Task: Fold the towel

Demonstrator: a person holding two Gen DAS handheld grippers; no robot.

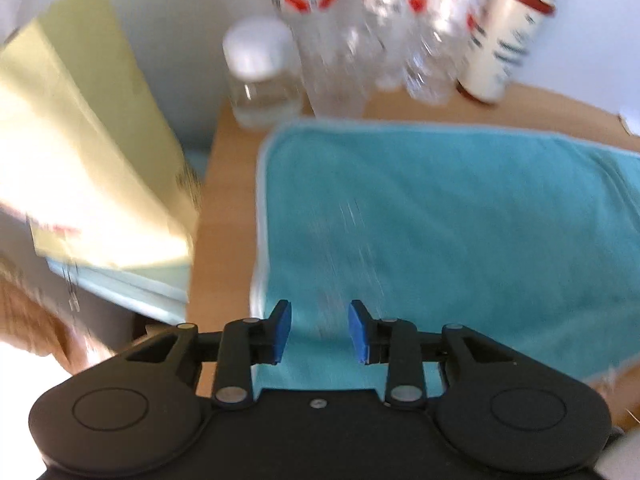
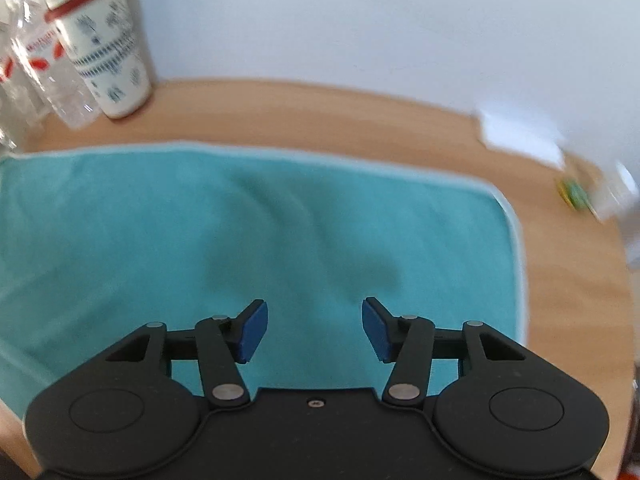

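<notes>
While both views are blurred, the teal towel (image 1: 460,232) lies flat on the wooden table (image 2: 360,112) under and ahead of each gripper. Left gripper (image 1: 319,330) and right gripper (image 2: 315,330) hover with jaws spread, empty; plastic bottles (image 1: 332,40) stand beyond.

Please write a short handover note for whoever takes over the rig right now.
Left gripper: open, empty, above the towel's left part.
Right gripper: open, empty, above the towel's right part.
Towel: teal, spread on the table, a few soft wrinkles. Bottles and a cup stand behind its far left corner, near the edge.
Done: no fold is visible.
Left: grip the towel and fold it, probably without reaching toward the bottles.
</notes>
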